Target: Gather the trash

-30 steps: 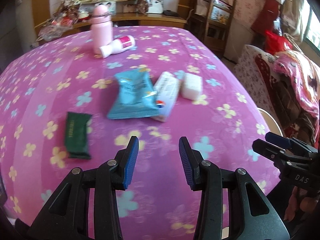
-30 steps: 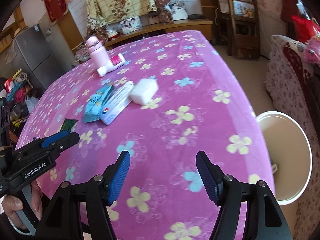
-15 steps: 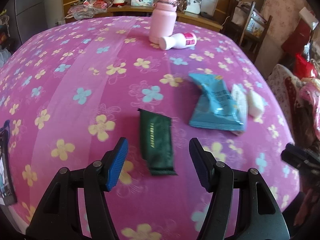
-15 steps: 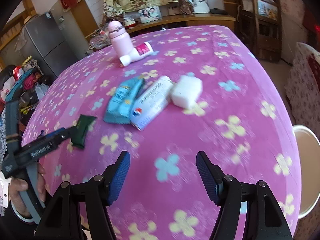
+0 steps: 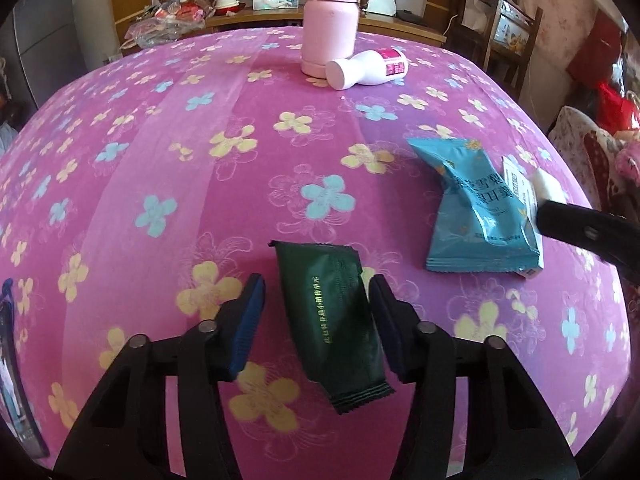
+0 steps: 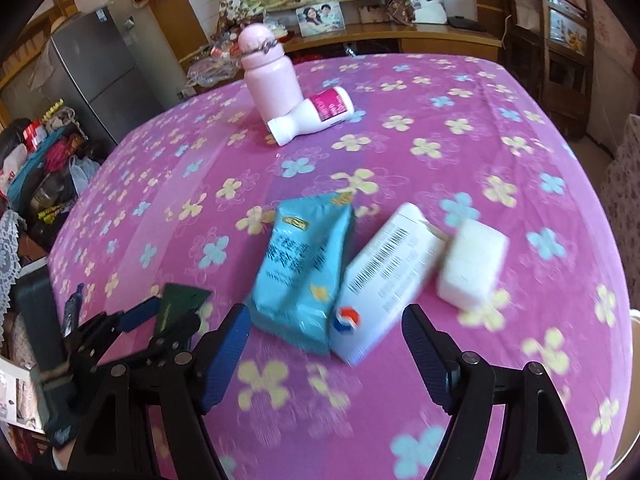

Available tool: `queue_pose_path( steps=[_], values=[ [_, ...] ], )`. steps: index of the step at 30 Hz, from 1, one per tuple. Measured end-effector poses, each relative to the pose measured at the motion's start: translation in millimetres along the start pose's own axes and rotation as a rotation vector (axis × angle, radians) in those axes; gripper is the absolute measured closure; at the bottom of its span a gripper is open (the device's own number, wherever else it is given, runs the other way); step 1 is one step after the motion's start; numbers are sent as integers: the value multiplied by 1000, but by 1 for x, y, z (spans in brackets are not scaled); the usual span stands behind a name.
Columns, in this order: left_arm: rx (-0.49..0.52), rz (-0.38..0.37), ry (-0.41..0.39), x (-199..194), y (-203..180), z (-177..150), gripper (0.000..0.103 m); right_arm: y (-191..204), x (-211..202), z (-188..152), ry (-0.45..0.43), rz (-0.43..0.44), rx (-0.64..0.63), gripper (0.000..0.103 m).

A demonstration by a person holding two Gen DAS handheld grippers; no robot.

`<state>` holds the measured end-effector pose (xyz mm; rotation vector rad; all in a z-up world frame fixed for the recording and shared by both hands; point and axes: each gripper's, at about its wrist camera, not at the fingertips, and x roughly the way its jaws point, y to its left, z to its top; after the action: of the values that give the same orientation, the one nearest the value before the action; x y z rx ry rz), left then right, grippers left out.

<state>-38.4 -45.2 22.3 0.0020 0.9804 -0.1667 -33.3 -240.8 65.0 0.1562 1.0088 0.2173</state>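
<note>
Green sachet (image 5: 332, 320) lies flat on the cloth (image 5: 224, 128) between the left claw's (image 5: 318, 330) parted, closing jaws, unpinched, its length running eleven to five (right claw (image 6: 326, 354), widening and empty, faces the blue packet (image 6: 302, 268) at twelve).

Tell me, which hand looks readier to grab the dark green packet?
The left gripper: the dark green packet lies between its open jaws, untouched. The right gripper faces the blue packet instead.
</note>
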Motion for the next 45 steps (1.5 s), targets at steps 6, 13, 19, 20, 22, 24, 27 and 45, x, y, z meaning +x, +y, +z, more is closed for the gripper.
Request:
queue_pose_path(
  steps=[6, 13, 19, 20, 22, 24, 27, 45],
  values=[
    [-54, -20, -6, 2, 20, 0, 53, 20, 39, 27, 30, -48, -18, 26],
    [-77, -54, -24, 0, 29, -1, 53, 34, 66, 34, 60, -137, -80, 25],
    [-88, -55, -27, -2, 31, -3, 53, 39, 68, 31, 68, -94, -98, 25],
    [-85, -49, -28, -3, 31, -4, 53, 41, 70, 31, 76, -77, -97, 26],
    [-79, -40, -31, -3, 31, -6, 53, 44, 72, 28, 86, -55, -117, 29],
    [-80, -37, -34, -4, 31, -7, 53, 45, 72, 26, 77, -57, -126, 29],
    [-79, -33, -37, -4, 31, -8, 53, 44, 73, 26, 78, -50, -116, 29],
    [-95, -98, -31, -21, 21, -18, 94, 49, -9, -7, -65, 33, -176, 46]
  ],
)
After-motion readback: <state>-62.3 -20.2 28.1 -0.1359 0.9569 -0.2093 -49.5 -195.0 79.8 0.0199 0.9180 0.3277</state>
